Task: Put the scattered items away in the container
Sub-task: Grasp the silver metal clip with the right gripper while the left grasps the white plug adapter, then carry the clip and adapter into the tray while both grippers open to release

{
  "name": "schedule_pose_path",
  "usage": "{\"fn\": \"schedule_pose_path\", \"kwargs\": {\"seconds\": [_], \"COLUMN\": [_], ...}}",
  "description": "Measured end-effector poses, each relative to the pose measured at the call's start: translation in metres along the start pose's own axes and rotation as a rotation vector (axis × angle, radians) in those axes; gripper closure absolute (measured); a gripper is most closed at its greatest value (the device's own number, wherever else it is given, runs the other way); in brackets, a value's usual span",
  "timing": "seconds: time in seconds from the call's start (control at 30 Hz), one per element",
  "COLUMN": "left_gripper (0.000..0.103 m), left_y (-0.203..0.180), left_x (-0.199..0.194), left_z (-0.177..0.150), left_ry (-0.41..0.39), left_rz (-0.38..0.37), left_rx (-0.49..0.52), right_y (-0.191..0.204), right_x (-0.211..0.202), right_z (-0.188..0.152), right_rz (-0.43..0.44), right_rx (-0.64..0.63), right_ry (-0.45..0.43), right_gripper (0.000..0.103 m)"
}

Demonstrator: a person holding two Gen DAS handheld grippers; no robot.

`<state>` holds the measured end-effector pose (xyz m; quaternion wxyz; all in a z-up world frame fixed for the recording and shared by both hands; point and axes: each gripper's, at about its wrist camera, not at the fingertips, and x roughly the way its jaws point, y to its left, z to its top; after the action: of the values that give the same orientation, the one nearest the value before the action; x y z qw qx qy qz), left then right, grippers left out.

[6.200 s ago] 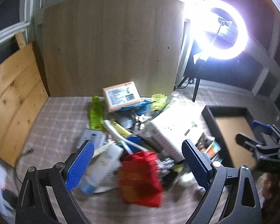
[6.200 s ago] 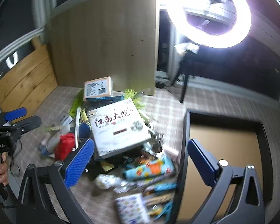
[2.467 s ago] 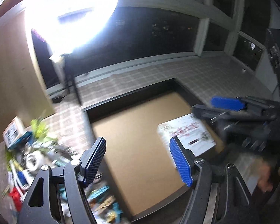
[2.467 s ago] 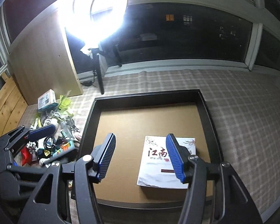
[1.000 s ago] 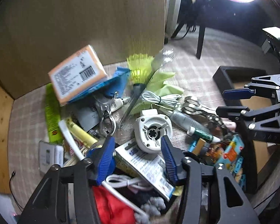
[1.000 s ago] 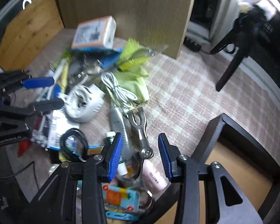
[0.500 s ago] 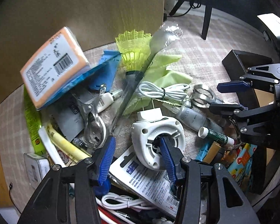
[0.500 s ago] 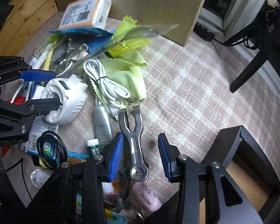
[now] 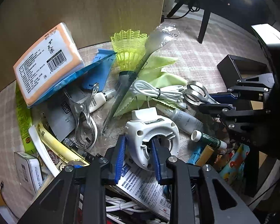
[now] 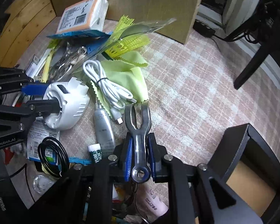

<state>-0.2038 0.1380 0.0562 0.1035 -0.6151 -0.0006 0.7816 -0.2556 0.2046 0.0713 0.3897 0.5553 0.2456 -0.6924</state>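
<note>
- The left hand-held gripper has just been closing, and its blue pads now pinch one wall of the white round plastic device with the hollow centre: one pad is on the outer shell, the other is inside the opening.
- The right hand-held gripper has also just been closing; its pads press on both sides of the shank of the shiny metal tool with the forked head.
- This metal tool lies along the pointing line of the right hand-held gripper: the ring end is near the camera and the fork points away, to the bundled white cable on the light green cloth.
- Both things rest on the checked pink-grey cloth surface, inside the pile of scattered items.
- The black tray container with brown floor stands to the right of the pile. In my judgement the right hand is the nearer one; from the left wrist view the container is well apart, beyond the right hand-held gripper.
- The coming move is probably to lift both things and carry them to the right, over the near black wall.
- The white device is held by one wall only, so it may tilt when lifted.
</note>
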Motion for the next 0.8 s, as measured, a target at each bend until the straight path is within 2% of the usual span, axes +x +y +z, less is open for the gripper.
{"fn": "schedule_pose_path", "kwargs": {"seconds": [0.2,0.43,0.57,0.6,0.7,0.8], "left_gripper": [0.079,0.079,0.079,0.079,0.079,0.079], "left_y": [0.004,-0.004,-0.017,-0.022,-0.039,-0.072], "left_x": [-0.011,-0.042,-0.062,-0.067,-0.082,-0.088], "left_z": [-0.006,-0.006,-0.005,-0.005,-0.010,-0.009], "left_ry": [-0.025,-0.104,-0.150,-0.160,-0.183,-0.204], "left_rz": [-0.003,-0.013,-0.032,-0.039,-0.069,-0.102], "left_rx": [-0.020,-0.042,-0.033,-0.031,-0.008,0.039], "right_y": [-0.006,-0.012,-0.023,-0.015,-0.037,-0.054], "right_x": [-0.021,-0.055,-0.082,-0.086,-0.105,-0.128], "right_z": [-0.002,-0.007,-0.029,-0.028,-0.053,-0.076], "right_rz": [0.022,0.062,0.077,0.070,0.055,0.021], "right_rx": [0.048,0.107,0.128,0.132,0.155,0.197], "right_ry": [-0.059,-0.144,-0.205,-0.225,-0.268,-0.295], "right_gripper": [0.087,0.087,0.087,0.087,0.087,0.087]}}
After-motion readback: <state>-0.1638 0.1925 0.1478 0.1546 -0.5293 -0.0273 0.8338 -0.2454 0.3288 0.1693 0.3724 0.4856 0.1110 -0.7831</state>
